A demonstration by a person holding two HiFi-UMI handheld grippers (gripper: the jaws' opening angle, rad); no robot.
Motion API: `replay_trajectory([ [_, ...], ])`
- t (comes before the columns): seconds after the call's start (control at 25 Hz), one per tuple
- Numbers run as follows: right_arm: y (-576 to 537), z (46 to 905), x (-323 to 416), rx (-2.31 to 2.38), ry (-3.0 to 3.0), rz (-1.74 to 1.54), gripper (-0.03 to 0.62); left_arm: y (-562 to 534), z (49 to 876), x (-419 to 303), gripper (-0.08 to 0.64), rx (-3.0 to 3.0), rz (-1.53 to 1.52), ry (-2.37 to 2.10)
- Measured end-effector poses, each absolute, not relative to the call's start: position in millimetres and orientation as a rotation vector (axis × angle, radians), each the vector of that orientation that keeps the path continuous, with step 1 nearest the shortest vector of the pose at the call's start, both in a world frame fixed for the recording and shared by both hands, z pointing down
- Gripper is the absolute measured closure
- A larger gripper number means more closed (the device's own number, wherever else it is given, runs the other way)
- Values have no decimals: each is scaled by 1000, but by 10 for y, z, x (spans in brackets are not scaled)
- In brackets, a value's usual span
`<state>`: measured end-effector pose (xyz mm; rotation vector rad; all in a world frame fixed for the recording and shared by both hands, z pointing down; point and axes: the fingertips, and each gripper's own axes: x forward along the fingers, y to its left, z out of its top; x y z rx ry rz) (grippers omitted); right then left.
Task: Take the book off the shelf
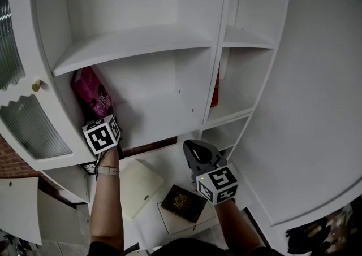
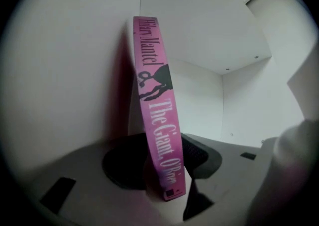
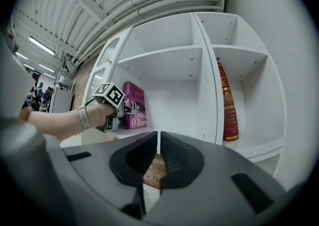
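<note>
A pink book [image 1: 90,94] [image 2: 157,115] [image 3: 133,110] stands upright on the white shelf [image 1: 153,128], leaning against the left wall of its compartment. My left gripper [image 1: 97,115] [image 2: 164,162] [image 3: 117,113] reaches level into that compartment. Its two dark pads sit on either side of the book's lower spine and press against it. My right gripper [image 1: 192,150] [image 3: 159,152] hangs in front of the shelf, lower and to the right, with its pads together and nothing between them.
A red book [image 1: 215,88] [image 3: 227,105] stands in the narrow right compartment. Below the shelf lie a dark book with a gold emblem [image 1: 182,203] and a cream notebook [image 1: 138,187]. A glass-paned cabinet door [image 1: 22,125] with a brass knob [image 1: 36,85] is at the left.
</note>
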<state>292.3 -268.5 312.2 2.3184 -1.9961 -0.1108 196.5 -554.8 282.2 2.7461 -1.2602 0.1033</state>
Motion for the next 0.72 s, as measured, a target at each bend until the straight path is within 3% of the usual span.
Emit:
replay_trajectory([
  [0.72,-2632,3171,2943,2311,-2048,-100,575,-5356,2807,1920,416,2807,121,-1230],
])
